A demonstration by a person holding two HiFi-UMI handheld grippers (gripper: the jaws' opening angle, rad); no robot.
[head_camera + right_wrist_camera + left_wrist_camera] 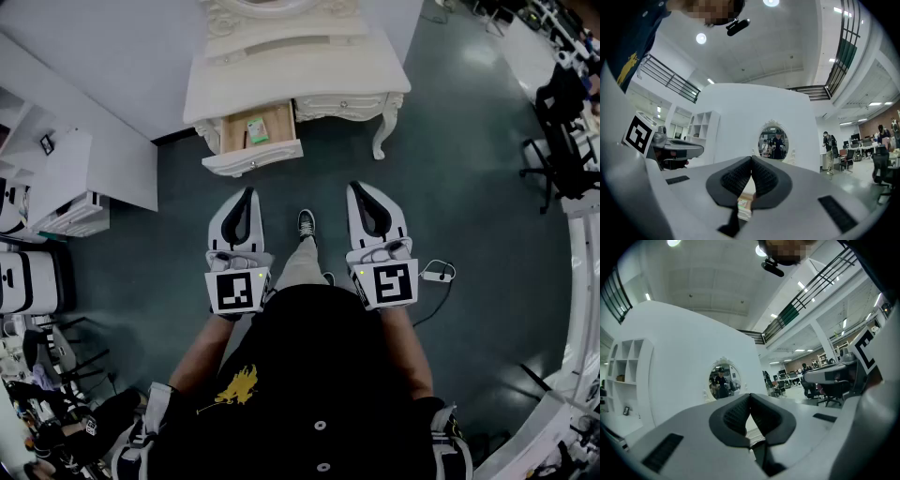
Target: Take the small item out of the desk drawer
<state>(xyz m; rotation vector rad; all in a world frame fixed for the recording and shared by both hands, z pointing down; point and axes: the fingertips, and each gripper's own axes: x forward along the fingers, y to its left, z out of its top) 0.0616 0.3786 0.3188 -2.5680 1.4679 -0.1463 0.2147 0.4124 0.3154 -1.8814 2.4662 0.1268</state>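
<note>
Currently the wooden drawer [234,133] of the white ornate desk [300,80] is standing open, the small green item [257,128] lying inside, untaken. The left gripper [247,194] and right gripper [357,189] are hovering clenched, empty, well short of it.

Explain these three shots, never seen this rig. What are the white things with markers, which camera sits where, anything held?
No robot here: a person wears a head camera and holds a white two-jaw gripper in each hand. The head view looks down on the left gripper and right gripper; the marker cubes are part of them. The other two views ride on each gripper and look along its dark padded jaws. Both are shut and empty. Ahead stands a white ornate dressing table with its wooden drawer pulled open; a small green flat item lies inside, untouched.
</note>
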